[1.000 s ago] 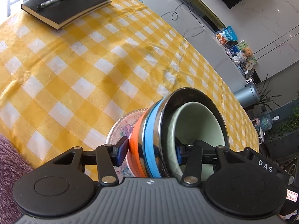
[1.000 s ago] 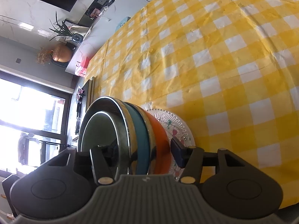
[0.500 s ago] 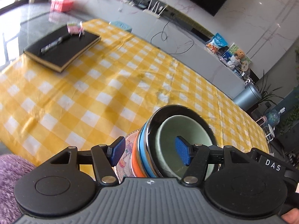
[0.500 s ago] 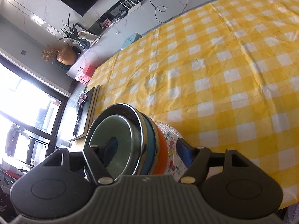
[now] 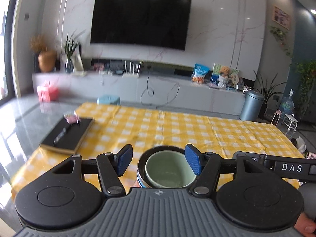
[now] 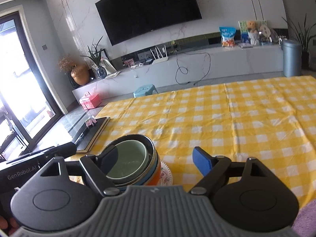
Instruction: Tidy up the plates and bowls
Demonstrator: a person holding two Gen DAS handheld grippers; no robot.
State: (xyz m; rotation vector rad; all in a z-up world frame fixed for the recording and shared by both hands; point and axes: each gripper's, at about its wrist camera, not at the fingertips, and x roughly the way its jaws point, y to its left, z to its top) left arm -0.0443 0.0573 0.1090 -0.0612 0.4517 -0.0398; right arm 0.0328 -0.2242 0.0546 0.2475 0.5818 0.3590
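Observation:
A stack of nested bowls stands on a patterned glass plate point(image 6: 166, 172) at the table's near edge: a pale green bowl point(image 5: 168, 168) sits inside a steel bowl point(image 6: 147, 141), over a blue and an orange bowl point(image 6: 155, 178). My left gripper point(image 5: 158, 162) is open and empty, raised behind the stack. My right gripper point(image 6: 158, 161) is open and empty too, with the stack low between its fingers. The green bowl also shows in the right wrist view point(image 6: 128, 159).
A black notebook point(image 5: 68, 134) with a pen and a small pink item lies at the left of the yellow checked tablecloth point(image 6: 227, 118). Beyond the table are a TV wall, a low cabinet and a blue stool point(image 5: 108, 99).
Both grippers opened, let go of the bowl stack, and rose and tilted up from a downward view to a level one. The stack now stands free on the plate.

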